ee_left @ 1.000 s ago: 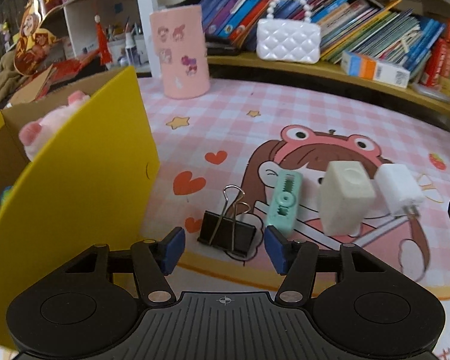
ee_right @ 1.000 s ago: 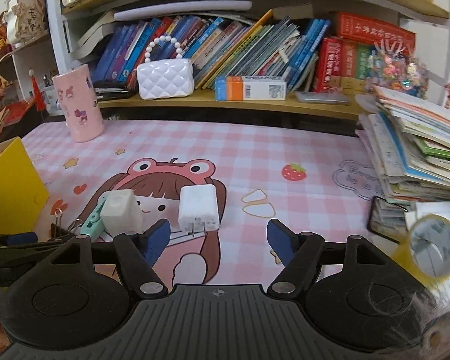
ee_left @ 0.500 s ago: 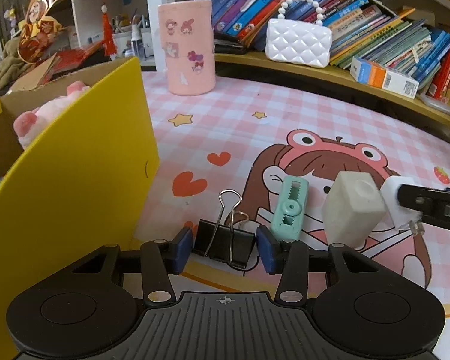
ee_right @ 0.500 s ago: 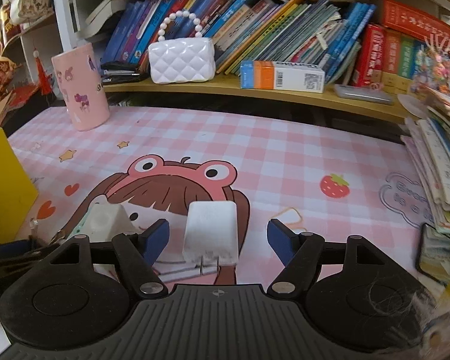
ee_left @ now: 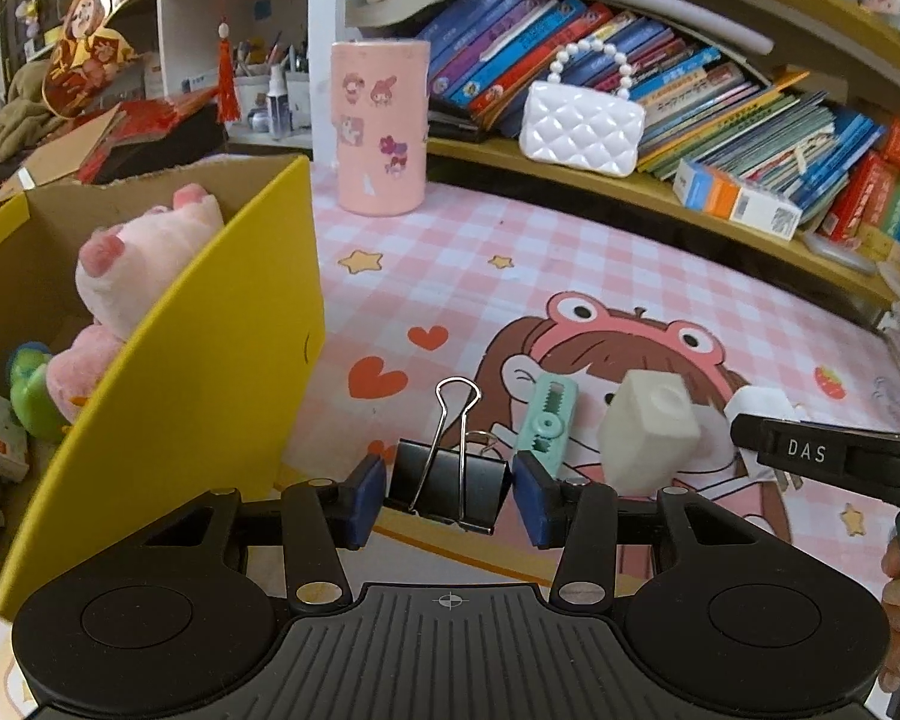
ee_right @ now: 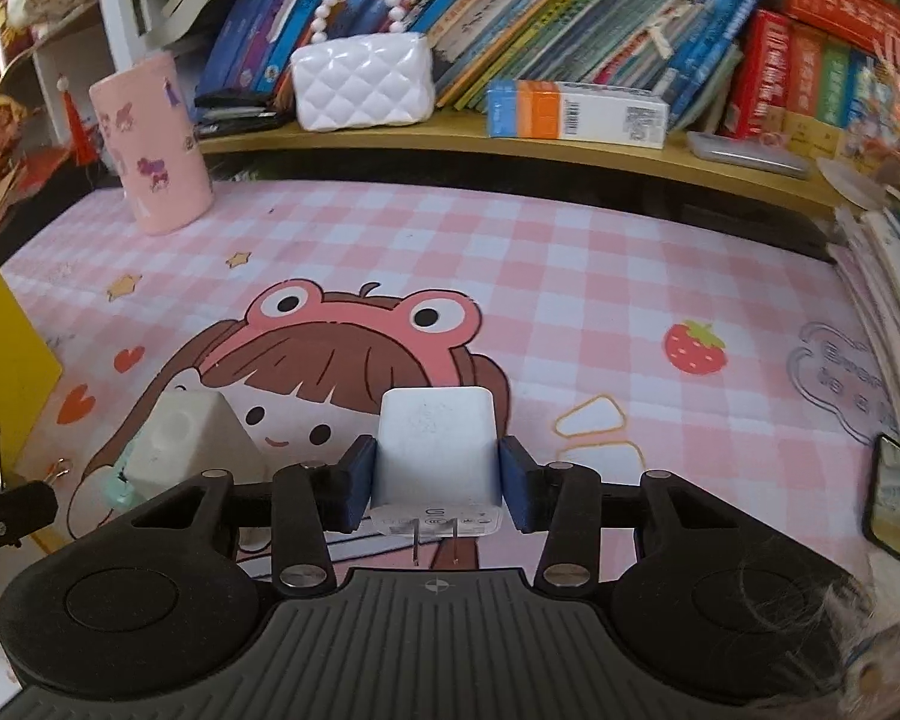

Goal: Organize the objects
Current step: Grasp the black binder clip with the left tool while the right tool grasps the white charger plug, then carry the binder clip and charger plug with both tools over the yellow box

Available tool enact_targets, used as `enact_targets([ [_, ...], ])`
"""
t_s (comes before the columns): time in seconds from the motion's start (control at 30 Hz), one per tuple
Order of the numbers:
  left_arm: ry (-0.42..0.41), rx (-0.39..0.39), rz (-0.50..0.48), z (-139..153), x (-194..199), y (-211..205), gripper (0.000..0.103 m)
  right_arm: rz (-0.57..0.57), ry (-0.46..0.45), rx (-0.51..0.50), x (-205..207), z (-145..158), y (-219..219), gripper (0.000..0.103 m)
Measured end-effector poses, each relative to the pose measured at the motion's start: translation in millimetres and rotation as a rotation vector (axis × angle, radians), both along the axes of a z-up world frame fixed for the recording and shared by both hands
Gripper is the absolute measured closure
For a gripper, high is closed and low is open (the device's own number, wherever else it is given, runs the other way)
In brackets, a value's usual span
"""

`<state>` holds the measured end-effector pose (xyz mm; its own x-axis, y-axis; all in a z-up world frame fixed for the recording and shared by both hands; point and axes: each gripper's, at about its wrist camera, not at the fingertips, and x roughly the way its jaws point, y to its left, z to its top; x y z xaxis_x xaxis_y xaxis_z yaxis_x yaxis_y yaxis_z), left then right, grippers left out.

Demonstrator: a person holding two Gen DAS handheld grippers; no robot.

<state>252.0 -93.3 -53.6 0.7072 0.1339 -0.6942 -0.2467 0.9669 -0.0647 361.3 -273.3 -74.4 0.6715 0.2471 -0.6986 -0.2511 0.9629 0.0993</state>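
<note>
Both grippers have closed in since the earlier frames: left gripper (ee_left: 448, 489) now brackets one black binder clip (ee_left: 447, 489), its two blue pads (ee_left: 366, 492) just beside the clip's sides with a thin gap visible, so contact cannot be confirmed; right gripper (ee_right: 437, 483) has its two pads (ee_right: 354, 489) pressed against both flanks of one white charger plug (ee_right: 435, 453), two metal prongs pointing toward the camera. Four small items lie in a row on the pink checked mat (ee_left: 570, 264): clip, one mint correction-tape dispenser (ee_left: 547, 423), one off-white cube (ee_left: 651, 426), and the plug at the far right. One yellow cardboard box (ee_left: 210, 372) stands left of the clip, holding one pink plush toy (ee_left: 141, 264). Behind, one pink cylindrical holder (ee_left: 380, 129) stands on the mat; one white quilted purse (ee_left: 582, 129) sits on the bookshelf
</note>
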Motion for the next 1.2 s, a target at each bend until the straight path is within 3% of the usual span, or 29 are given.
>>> enact_targets([
  [0.6, -0.01, -0.036, -0.176, 19, -75, -4, 0.058, -0.022, 0.023, -0.005, -116, 34, 2, 0.063],
  [0.8, -0.001, -0.044, -0.229, 20, -105, 13, 0.058, -0.023, 0.06, 0.017, -162, 39, 21, 0.062],
  [1.2, -0.01, -0.054, -0.234, 26, -160, 72, 0.058, -0.009, 0.062, 0.013, -235, 48, 82, 0.062],
])
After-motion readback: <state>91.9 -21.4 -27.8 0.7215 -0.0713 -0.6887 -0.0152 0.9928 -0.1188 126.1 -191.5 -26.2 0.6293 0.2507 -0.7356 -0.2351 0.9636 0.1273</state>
